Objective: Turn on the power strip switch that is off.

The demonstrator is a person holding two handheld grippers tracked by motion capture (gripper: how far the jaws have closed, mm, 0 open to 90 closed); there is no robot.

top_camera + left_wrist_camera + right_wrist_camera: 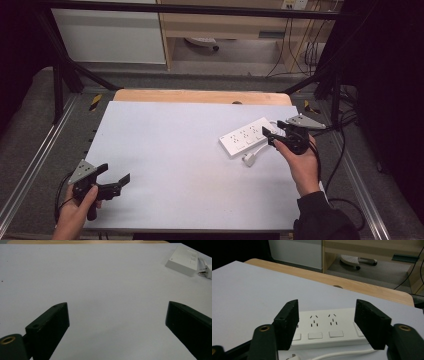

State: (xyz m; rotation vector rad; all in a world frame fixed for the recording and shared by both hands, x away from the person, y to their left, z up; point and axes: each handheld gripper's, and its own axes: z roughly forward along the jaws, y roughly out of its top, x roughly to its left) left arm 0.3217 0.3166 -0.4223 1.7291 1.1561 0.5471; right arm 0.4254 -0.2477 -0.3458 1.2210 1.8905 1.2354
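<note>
A white power strip [245,137] lies at the right of the white tabletop [175,165], with its white plug [249,160] and cord lying just in front of it. My right gripper [269,136] hovers at the strip's right end, and its jaws stand apart without touching the strip. In the right gripper view the strip [324,326] with its sockets and switches lies just beyond the gripper [327,302], and the plug [292,357] shows at the bottom. My left gripper [116,173] rests at the near left, wide open over bare table. In the left gripper view [116,307] the strip [182,261] is far off at the upper right.
A wooden table edge [200,96] runs along the back of the white top. Black frame posts [57,85] and metal rails flank the table. Cables [340,150] trail off the right side. A cabinet and a shelf stand beyond on the floor.
</note>
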